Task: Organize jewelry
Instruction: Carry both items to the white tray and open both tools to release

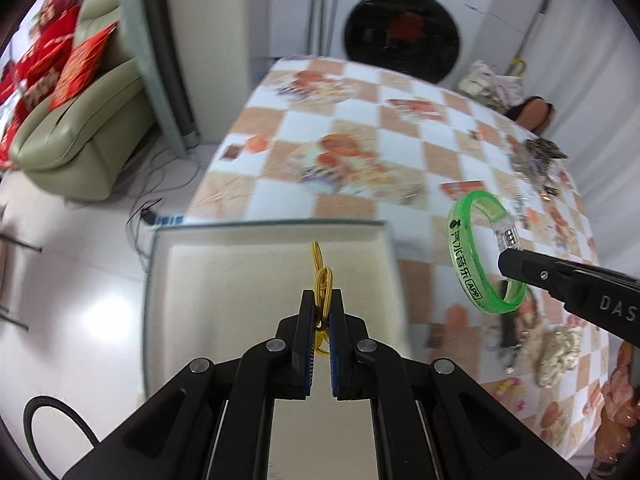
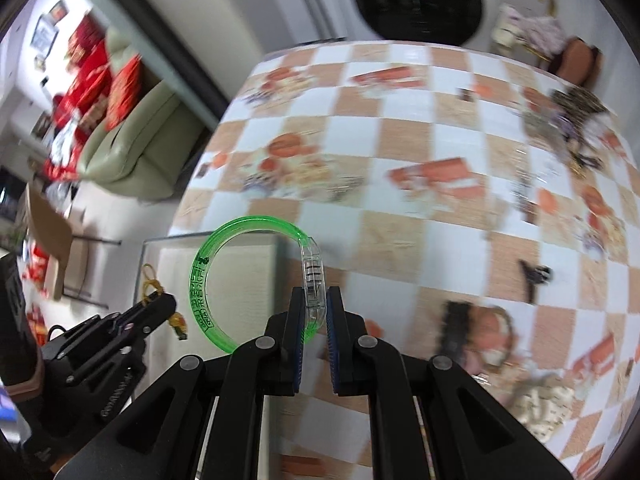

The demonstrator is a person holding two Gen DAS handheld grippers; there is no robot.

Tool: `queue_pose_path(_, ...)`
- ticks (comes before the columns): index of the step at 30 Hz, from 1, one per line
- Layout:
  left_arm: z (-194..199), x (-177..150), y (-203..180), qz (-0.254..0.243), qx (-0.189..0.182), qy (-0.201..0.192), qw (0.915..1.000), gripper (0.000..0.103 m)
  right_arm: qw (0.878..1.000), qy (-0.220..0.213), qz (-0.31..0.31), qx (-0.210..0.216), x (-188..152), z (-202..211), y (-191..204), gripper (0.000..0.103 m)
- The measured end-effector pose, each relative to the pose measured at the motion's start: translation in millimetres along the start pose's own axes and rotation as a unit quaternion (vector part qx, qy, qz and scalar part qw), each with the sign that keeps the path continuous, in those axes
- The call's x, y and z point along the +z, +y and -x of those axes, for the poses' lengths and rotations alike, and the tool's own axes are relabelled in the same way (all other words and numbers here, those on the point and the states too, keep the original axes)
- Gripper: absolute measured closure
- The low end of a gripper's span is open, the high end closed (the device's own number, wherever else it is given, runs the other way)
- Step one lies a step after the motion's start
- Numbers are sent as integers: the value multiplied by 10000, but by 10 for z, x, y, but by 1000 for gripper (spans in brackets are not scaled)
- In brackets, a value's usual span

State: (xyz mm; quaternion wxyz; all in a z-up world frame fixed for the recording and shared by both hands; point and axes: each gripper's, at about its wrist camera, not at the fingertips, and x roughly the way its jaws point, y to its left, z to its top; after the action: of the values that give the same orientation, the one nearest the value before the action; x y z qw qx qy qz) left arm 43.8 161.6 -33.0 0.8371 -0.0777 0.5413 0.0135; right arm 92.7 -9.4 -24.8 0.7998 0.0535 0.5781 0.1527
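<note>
Your left gripper (image 1: 322, 304) pinches limp gold cord (image 1: 323, 280); right gripper (image 2: 316, 308) clamps rigid, slick green bangle (image 2: 224, 276) by its clear clasp.

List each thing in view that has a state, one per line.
Left gripper: shut on the gold cord.
Gold cord: pinched, held above the box.
Right gripper: shut on the green bracelet.
Green bracelet: held by its clear clasp.
Box: open, lidless.
</note>
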Motion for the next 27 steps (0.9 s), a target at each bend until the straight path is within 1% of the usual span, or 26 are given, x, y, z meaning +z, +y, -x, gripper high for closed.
queue_pose_path(6, -213, -94, 327, 159, 248, 147, 9995, 93, 9987, 327, 390, 80, 25, -375, 442, 92)
queue_pose_path(10, -362, -143, 419, 150, 352, 254, 9989, 93, 9974, 524, 501, 52, 41, -610, 589, 92)
queue_pose_path(15, -437, -206, 464, 157, 429, 273, 9986, 93, 9958, 714, 569, -46, 71, -860, 659, 92)
queue_pose_path(22, -523, -257, 413, 61, 568, 328, 9978, 93, 9940, 889, 594, -242, 62, -1052, 645, 92)
queue_pose_path(27, -599, -288, 420, 86, 640, 478, 9968, 92, 9931, 1003, 536, -292, 51, -1163, 602, 92)
